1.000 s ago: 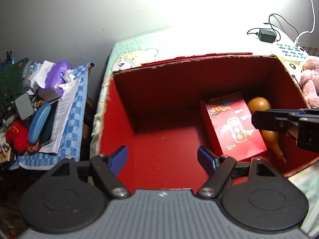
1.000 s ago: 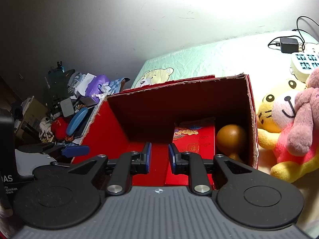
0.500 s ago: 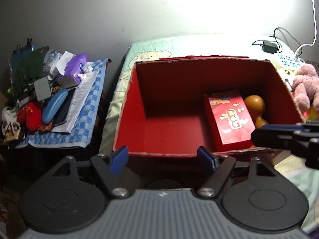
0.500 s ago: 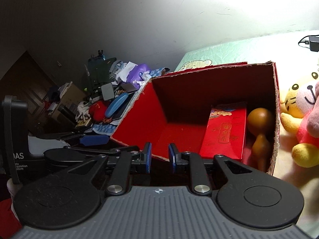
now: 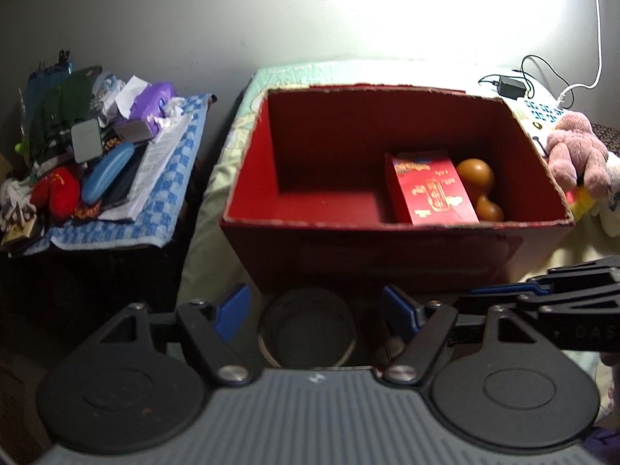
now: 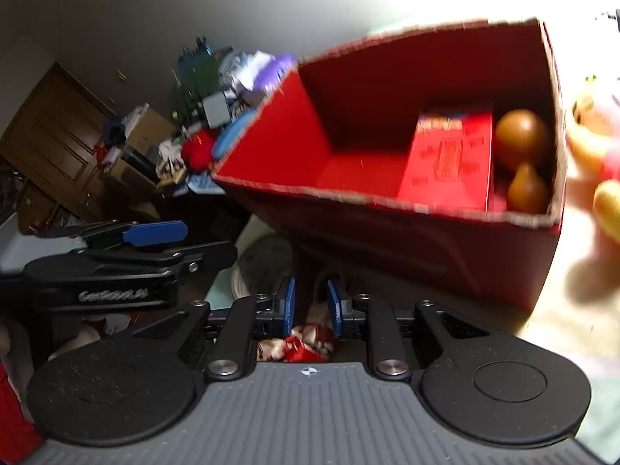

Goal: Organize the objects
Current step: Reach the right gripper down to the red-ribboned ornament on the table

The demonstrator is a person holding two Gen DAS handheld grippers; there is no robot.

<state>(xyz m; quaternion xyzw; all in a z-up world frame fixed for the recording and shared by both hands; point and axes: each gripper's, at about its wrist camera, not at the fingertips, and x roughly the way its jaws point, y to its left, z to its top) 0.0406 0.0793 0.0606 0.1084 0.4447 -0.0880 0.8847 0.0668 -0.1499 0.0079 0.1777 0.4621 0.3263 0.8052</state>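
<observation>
Both tongs pulled back from red box (image 5: 395, 232). Left tongs (image 5: 316, 310) held wide apart, right tongs (image 6: 310, 306) nearly together, both empty. Red packet (image 5: 432, 190) and gourd (image 5: 478, 188) kept inside, right. Next thing best picked slowly.

Red box (image 5: 395, 248) left half bare, red packet (image 5: 430, 190) and gourd (image 5: 478, 186) crowding right, side table (image 5: 116, 228) seemingly cluttered

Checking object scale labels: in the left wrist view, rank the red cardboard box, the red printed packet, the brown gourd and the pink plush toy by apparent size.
1. Red cardboard box, by far.
2. Red printed packet.
3. Pink plush toy and brown gourd look alike; the box wall partly hides the gourd, so no ranking.
</observation>
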